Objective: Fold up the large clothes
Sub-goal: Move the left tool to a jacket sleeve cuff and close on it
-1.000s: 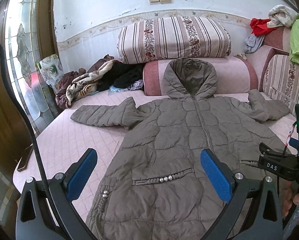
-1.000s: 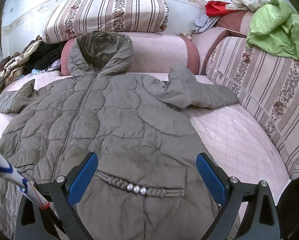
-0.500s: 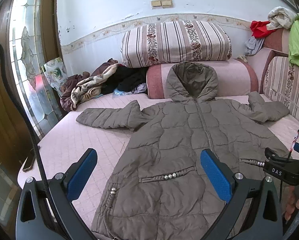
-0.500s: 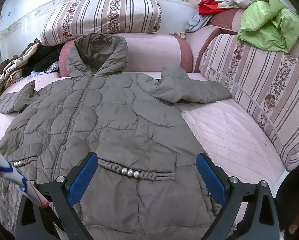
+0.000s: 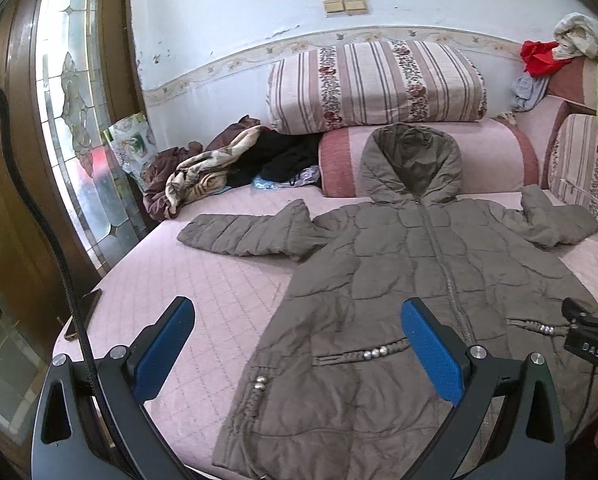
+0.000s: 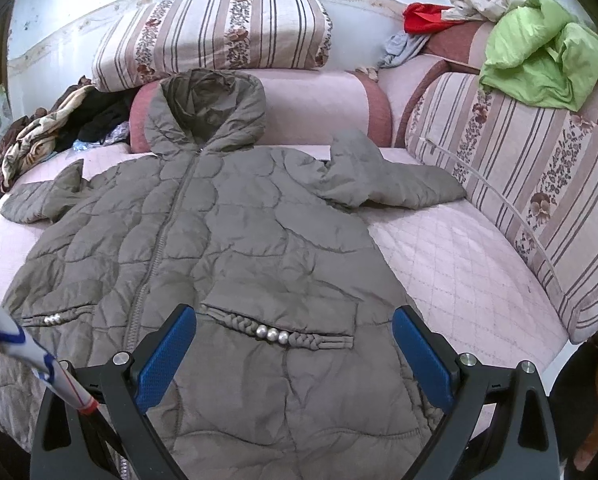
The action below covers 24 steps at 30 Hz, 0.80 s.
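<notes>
Coat [image 5: 415, 280], olive quilted, hooded, lies front-up and zipped on pink quilted sofa-bed surface [image 5: 203, 292]; both sleeves spread out, hood against pink bolster [image 5: 495, 160]. Left gripper [image 5: 299, 344] wide open, empty, above the coat's hem edge. Right gripper [image 6: 295, 354] also wide open, empty, over the pearl-trimmed pocket [image 6: 275, 334]. Striped cushion [image 5: 375, 80] on top of bolster, clothes pile [image 5: 227, 164] at back left, green cloth [image 6: 539, 52] on striped backrest, glass-panel door [image 5: 71, 140] at left.
</notes>
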### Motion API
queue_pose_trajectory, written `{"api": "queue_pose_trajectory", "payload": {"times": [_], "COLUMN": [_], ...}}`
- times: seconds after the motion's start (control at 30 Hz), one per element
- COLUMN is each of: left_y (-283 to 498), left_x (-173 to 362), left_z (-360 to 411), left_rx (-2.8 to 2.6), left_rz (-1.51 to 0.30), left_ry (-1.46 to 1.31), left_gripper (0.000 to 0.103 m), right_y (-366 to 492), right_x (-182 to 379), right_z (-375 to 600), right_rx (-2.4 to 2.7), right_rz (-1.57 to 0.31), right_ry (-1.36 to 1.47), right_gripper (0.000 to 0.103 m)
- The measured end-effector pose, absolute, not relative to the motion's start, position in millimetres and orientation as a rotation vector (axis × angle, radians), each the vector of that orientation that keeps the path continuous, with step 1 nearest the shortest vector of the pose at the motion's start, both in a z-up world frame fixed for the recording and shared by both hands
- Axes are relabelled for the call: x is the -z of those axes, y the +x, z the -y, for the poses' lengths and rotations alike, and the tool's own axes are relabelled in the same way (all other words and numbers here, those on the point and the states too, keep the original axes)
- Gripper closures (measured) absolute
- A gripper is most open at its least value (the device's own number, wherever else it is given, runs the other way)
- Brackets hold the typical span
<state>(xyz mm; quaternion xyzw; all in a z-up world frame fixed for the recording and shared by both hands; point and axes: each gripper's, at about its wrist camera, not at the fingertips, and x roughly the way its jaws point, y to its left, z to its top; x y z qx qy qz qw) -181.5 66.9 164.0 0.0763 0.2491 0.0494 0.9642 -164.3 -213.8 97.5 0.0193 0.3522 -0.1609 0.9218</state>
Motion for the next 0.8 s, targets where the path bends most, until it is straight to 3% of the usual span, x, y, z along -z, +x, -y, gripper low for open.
{"api": "queue_pose_trajectory", "payload": {"times": [0.37, 0.53, 0.8], "left_y": [-173.0, -165.1, -129.3], "left_x": [-163.5, -164.3, -160.5], "left_z": [-102.5, -120.2, -162.1], "left_rx": [-0.14, -0.17, -0.257], "left_rz": [-0.54, -0.543, -0.567], "left_ry": [0.098, 0.087, 0.085], "left_gripper": [0.0, 0.0, 0.0], "right_y": [-175.7, -166.1, -145.7], "right_x": [-126.8, -127.9, -120.8], "right_z": [201.9, 201.8, 176.0], "right_rx": [0.375, 0.29, 0.202], "right_rz": [-0.595, -0.643, -0.694], "right_ry": [0.037, 0.148, 0.054], "right_gripper": [0.003, 0.004, 0.007]}}
